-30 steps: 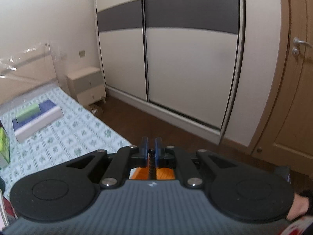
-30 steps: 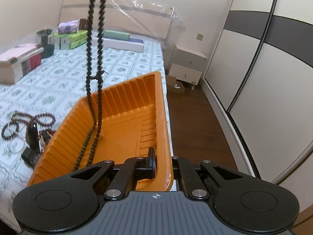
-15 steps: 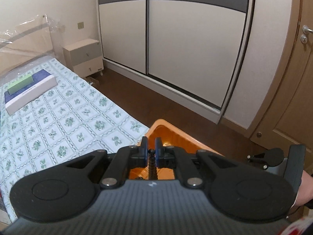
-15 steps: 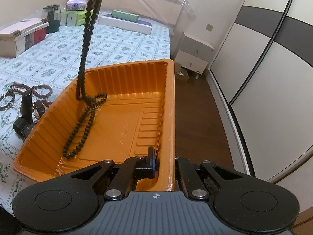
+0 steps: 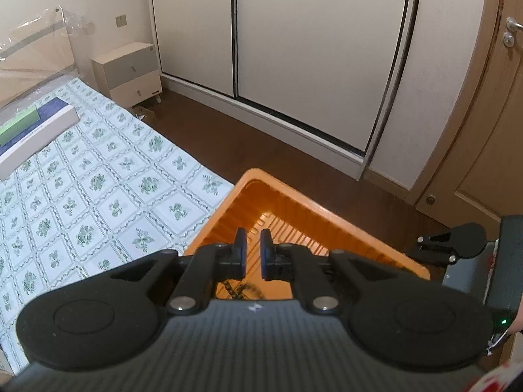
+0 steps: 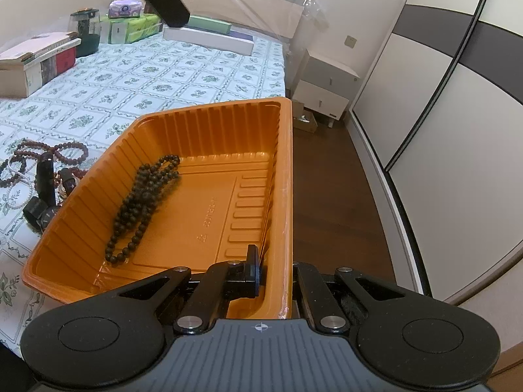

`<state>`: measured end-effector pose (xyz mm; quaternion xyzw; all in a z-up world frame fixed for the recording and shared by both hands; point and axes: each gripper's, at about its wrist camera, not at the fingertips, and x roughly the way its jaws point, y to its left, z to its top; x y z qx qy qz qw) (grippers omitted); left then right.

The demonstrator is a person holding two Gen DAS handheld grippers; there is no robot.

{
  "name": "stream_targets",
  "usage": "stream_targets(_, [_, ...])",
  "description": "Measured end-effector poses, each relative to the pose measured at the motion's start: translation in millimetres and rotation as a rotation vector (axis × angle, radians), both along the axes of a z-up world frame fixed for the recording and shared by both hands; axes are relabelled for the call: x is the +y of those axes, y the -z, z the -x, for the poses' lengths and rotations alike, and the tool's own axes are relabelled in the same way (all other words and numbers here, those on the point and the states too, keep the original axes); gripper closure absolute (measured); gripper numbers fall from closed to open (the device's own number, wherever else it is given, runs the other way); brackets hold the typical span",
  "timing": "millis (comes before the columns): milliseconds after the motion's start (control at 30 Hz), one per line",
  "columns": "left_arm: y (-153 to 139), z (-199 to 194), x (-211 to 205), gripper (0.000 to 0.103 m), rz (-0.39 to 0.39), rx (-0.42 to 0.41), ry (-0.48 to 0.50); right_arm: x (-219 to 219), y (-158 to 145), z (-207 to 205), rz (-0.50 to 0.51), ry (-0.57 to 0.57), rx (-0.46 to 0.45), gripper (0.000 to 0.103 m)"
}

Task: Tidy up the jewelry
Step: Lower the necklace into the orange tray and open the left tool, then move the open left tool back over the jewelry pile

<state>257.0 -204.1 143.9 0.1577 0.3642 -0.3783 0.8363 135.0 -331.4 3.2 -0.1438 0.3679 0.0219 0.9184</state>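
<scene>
Orange tray (image 6: 209,196): ribbed plastic, lying on the bed (image 6: 183,78) with its right long rim overhanging the mattress edge; the right tongs (image 6: 261,271) are clamped on that rim, apparently to keep it steady while pieces go in

Contents: one dark bead necklace (image 6: 143,202), heaped along the tray's left side on the floor of the tray, free of any grip; nothing else shows inside

Left tongs (image 5: 252,254): poised over the tray's far corner, jaws slightly apart, nothing between them; the beads lie below them

Unsorted lot (image 6: 42,176): reddish bead strands, a pale bracelet and dark watch-like pieces on the bedspread, just beside the tray's left wall, kept within easy reach for the next pickups

Background stock: boxes, tissue packs and a dark jar further up the bed, not part of the sorting

Status, as judged: first item stowed, most remaining
</scene>
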Motion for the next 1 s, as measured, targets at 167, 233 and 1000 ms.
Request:
stream_targets(167, [7.4, 2.2, 6.0, 0.091, -0.005, -0.003, -0.008, -1.0, -0.7, 0.4, -0.006, -0.001, 0.001, 0.099])
stream_targets(233, [8.0, 4.4, 13.4, 0.089, -0.003, -0.012, -0.017, -1.9, 0.0, 0.5, -0.011, 0.001, 0.002, 0.099])
stream_targets(1000, [101.7, 56.5, 183.9, 0.014, -0.008, -0.11, -0.305, -9.3, 5.1, 1.5, -0.079, 0.026, 0.02, 0.099])
